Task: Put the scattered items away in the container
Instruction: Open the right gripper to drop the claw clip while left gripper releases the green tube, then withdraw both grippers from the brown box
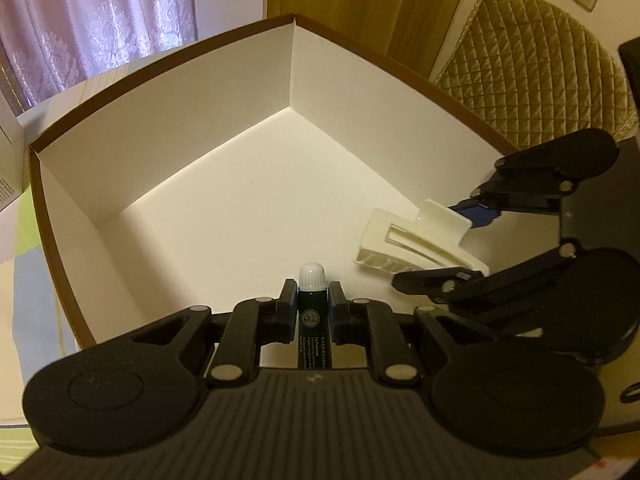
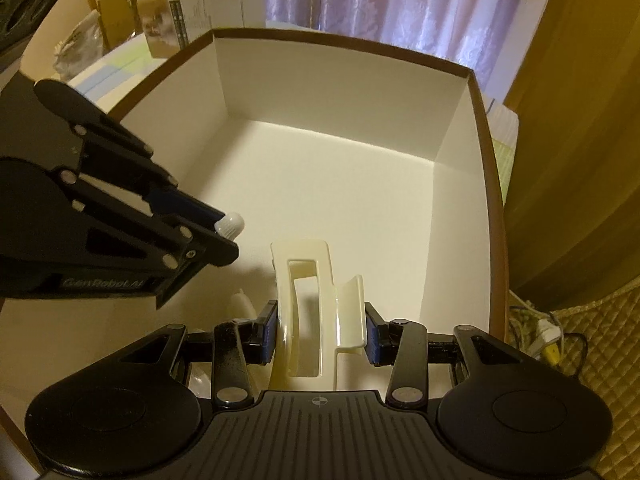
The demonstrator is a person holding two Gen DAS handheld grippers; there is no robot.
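White card lines the one container, a brown-rimmed box [image 2: 340, 184]; its floor is bare, with both held items hanging over it. One dark tube [image 1: 313, 312] with a white cap is pinched between the narrowly set fingers of the left gripper [image 1: 312, 296]. One cream hair claw [image 2: 316, 312] is clamped at its sides between the wider-set blue pads [image 2: 269, 330] of the right gripper [image 2: 320, 332]. Two grippers are close together, not touching. Cartons [image 2: 192, 12] stand behind the box.
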